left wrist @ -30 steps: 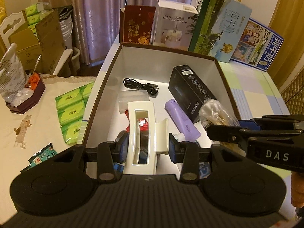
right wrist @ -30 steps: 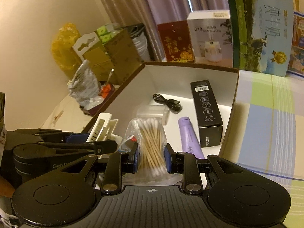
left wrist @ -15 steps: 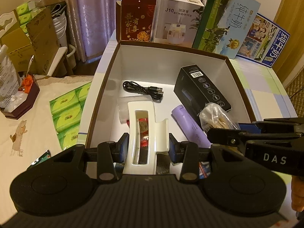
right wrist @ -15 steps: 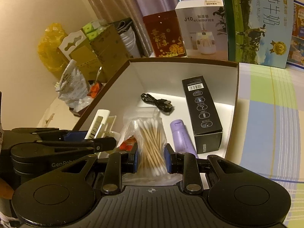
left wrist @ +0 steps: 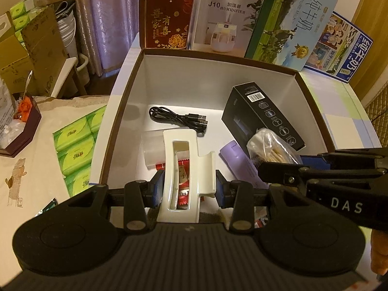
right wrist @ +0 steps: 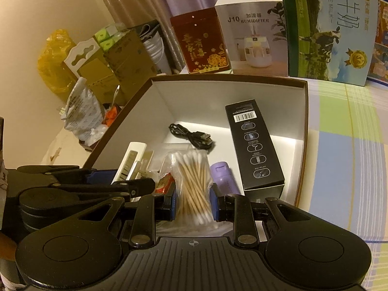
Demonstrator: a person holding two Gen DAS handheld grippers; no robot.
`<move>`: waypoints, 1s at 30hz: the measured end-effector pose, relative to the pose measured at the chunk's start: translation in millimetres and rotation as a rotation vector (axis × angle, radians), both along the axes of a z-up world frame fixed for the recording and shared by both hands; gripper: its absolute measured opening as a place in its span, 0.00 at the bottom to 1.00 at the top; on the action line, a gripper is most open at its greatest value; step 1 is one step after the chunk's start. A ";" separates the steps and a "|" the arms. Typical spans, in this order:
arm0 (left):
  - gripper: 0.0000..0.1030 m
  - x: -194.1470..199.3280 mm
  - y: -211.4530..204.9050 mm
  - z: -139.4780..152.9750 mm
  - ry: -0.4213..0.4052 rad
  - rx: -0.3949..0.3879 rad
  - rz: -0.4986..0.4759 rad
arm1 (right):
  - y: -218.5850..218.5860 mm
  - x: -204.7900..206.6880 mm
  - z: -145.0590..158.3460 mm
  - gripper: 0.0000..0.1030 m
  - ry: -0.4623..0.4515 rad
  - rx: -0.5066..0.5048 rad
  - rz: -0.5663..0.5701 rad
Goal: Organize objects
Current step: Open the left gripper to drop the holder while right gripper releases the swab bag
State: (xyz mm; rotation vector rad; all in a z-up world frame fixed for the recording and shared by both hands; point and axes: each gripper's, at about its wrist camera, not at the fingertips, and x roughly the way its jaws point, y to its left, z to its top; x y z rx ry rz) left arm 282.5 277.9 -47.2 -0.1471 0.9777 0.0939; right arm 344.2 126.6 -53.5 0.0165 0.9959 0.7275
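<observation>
Clip (left wrist: 186, 169) between left hand-held gripper (left wrist: 188, 189) pads

Behind the storage area: red gift box (left wrist: 167, 18), white humidifier box (left wrist: 224, 17), green milk carton (left wrist: 291, 21), all upright. Off left: green tissue packs (left wrist: 75, 150) lying flat, cardboard boxes (right wrist: 121, 63), yellow bag (right wrist: 54, 60).

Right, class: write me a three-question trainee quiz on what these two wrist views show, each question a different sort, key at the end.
1. True or false: the left tongs are shut on the white hair claw clip.
2. What do the right tongs hold? A) black cable B) bag of cotton swabs C) purple tube
3. Fill in: the black carton lies inside the open ____.

Key: 1 true; 2 B; 3 box.
</observation>
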 end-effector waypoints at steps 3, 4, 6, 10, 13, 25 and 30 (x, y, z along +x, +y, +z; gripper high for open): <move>0.35 5.0 0.9 -2.7 0.001 0.001 -0.008 | -0.2 2.8 -1.9 0.23 0.005 -0.002 -0.004; 0.35 6.0 1.2 -3.1 0.000 0.003 -0.006 | 0.1 3.6 -2.2 0.23 0.006 -0.002 -0.005; 0.39 6.6 1.2 -2.4 -0.011 0.009 -0.007 | -0.2 4.7 -3.1 0.23 0.009 -0.003 -0.006; 0.44 7.9 2.1 -1.1 -0.015 0.017 -0.009 | 1.1 5.3 -4.1 0.23 0.014 -0.003 -0.005; 0.46 7.1 2.6 0.5 -0.019 0.023 -0.007 | 2.4 5.6 -5.0 0.23 0.017 -0.003 -0.006; 0.56 2.1 7.3 7.3 -0.026 0.031 0.000 | 3.3 7.0 -6.9 0.23 0.015 -0.011 -0.016; 0.59 0.9 6.5 8.3 -0.029 0.036 -0.002 | 3.2 6.2 -6.5 0.23 0.011 -0.015 -0.022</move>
